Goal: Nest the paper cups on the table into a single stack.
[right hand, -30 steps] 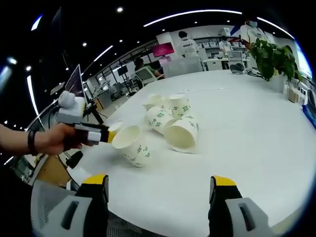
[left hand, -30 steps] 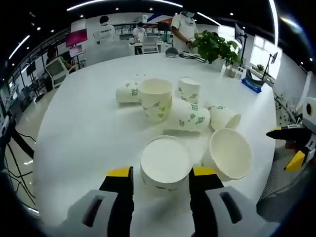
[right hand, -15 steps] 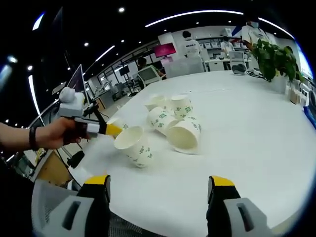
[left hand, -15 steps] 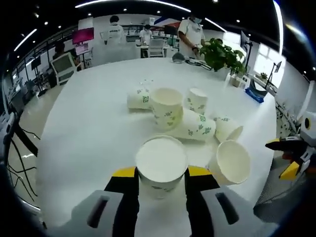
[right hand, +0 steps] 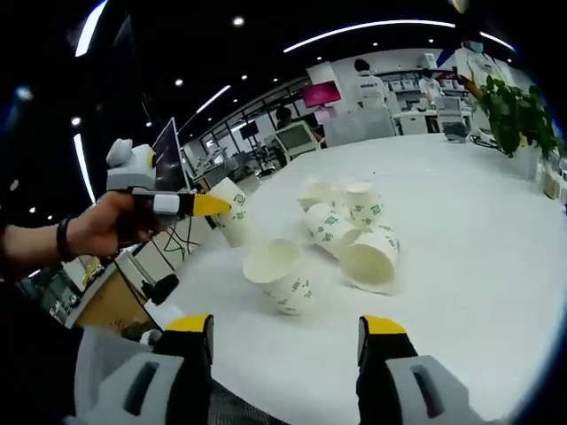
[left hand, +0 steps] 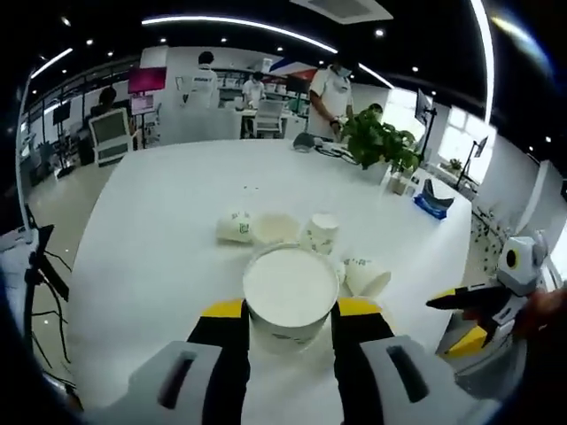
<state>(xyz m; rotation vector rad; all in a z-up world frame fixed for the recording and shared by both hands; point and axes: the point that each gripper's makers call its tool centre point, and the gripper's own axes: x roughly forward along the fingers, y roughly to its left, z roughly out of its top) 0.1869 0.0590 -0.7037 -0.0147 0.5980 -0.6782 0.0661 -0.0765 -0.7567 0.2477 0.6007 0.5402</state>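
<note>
Up close in the left gripper view, the left gripper has its two yellow-tipped fingers clamped on the sides of a held paper cup, whose open white mouth faces the camera. In the right gripper view that same gripper enters from the left, gripped by a person's hand with a dark band at the wrist, and the held cup hangs tilted in the air above the near left edge of the white round surface.

Beyond the held cup, a cluster of paper cups with green printed marks lies on the surface. One cup on its side is at the far left of the group, an upside-down cup stands near the middle, and another tipped cup lies to the right.

From the right gripper view, the cluster reads differently: a leaning cup sits nearest with its mouth up, a large cup on its side lies just to its right, and more cups are bunched together behind them.

The right gripper hovers near the surface edge with its fingers wide apart, holding nothing. It also appears at the right of the left gripper view.

A potted green plant stands at the far side of the surface, and several people stand in the office beyond.
</note>
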